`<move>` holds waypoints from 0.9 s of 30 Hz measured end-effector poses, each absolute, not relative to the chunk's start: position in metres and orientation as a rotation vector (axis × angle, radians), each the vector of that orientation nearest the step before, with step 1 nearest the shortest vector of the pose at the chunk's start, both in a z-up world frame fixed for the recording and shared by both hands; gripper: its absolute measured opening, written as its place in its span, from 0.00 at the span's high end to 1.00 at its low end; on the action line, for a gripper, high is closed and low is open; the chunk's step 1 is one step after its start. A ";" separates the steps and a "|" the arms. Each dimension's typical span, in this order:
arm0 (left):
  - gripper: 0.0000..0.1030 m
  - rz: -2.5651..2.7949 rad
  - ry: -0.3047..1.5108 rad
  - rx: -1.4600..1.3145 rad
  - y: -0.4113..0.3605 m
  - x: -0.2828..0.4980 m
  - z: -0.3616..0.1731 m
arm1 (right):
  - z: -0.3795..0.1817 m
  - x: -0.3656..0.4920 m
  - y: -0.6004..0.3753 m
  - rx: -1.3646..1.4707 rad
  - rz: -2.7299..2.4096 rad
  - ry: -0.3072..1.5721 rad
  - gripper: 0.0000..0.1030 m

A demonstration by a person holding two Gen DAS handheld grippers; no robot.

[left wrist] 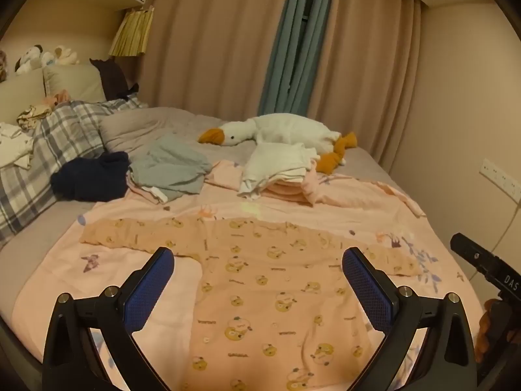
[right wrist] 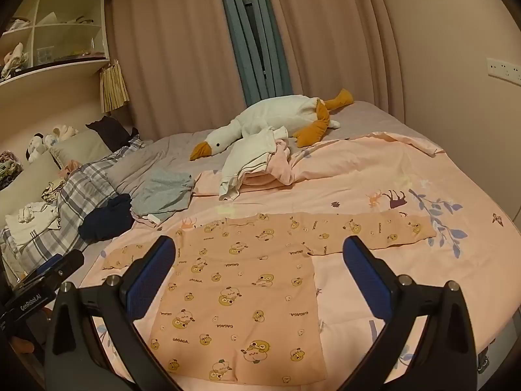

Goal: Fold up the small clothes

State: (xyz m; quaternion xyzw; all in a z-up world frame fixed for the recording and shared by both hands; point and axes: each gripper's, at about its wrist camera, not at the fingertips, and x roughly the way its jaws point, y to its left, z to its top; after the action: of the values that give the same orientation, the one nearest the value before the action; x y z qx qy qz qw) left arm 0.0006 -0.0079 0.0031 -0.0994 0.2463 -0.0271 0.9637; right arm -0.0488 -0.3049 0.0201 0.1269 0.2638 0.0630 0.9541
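Observation:
A small peach long-sleeved shirt (left wrist: 260, 293) with a yellow duck print lies flat on the pink blanket (left wrist: 162, 293), both sleeves spread out sideways; it also shows in the right wrist view (right wrist: 247, 286). My left gripper (left wrist: 257, 260) is open and empty, hovering over the shirt's body. My right gripper (right wrist: 259, 249) is open and empty, above the shirt's upper body. The right gripper's black body (left wrist: 488, 270) shows at the right edge of the left wrist view.
A pile of folded pink and white clothes (right wrist: 254, 166) lies behind the shirt. Grey clothes (right wrist: 162, 195) and a dark navy garment (right wrist: 104, 218) lie at the left. A white plush goose (right wrist: 280, 117) lies at the back. Plaid bedding (right wrist: 75, 195) and pillows are at the left.

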 end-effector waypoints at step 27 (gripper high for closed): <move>0.01 -0.045 0.505 -0.195 -0.003 0.000 -0.003 | 0.016 -0.045 -0.293 0.205 0.132 0.550 0.00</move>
State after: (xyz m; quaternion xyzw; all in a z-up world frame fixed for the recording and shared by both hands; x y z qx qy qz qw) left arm 0.0004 -0.0032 -0.0034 -0.0964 0.2496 -0.0224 0.9633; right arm -0.0447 -0.2933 0.0162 0.1008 0.2708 0.0648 0.9551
